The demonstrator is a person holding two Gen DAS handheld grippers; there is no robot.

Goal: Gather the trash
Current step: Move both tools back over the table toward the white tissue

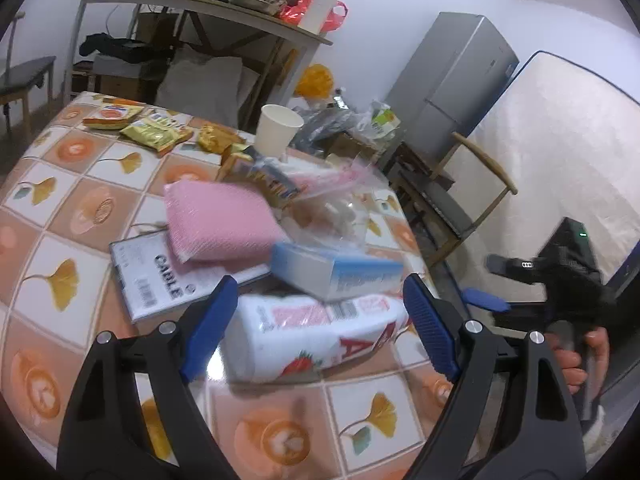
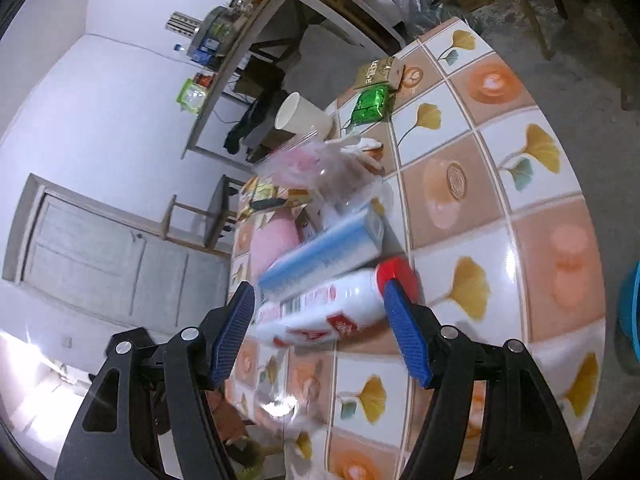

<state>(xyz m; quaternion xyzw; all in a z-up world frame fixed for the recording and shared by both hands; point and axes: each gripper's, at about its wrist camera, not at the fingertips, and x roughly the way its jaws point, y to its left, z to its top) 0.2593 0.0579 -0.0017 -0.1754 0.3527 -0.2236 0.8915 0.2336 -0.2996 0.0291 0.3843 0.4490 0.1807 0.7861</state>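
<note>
Both claws stand apart with nothing pressed between the blue pads. In the left wrist view the left gripper (image 1: pixel 320 328) fills the bottom of the frame, its jaws framing a white bottle (image 1: pixel 316 336) with red lettering and a strawberry print that lies on its side at lower centre. A blue and white carton (image 1: pixel 336 272) rests across the bottle's top edge, and behind it, toward the middle of the frame, sit a pink sponge (image 1: pixel 218 220), a flat "CABLE" package (image 1: pixel 160 276) and a crumpled clear plastic bag (image 1: pixel 336 204). A white paper cup (image 1: pixel 277 130) stands at upper centre near the table's (image 1: pixel 60 208) far edge, with snack packets (image 1: pixel 154 130) at upper left. The tiled tablecloth is bare along the left side and the bottom. The table's right edge drops away just right of the bottle; there, at right centre, a hand (image 1: pixel 580 360) holds the other tool.

In the right wrist view the right gripper (image 2: pixel 320 332) spans the same bottle (image 2: pixel 320 312) at lower centre, its red cap (image 2: pixel 396 272) just above the right pad. Open tablecloth runs along the right half of the frame to the curved table edge (image 2: pixel 592 280).
</note>
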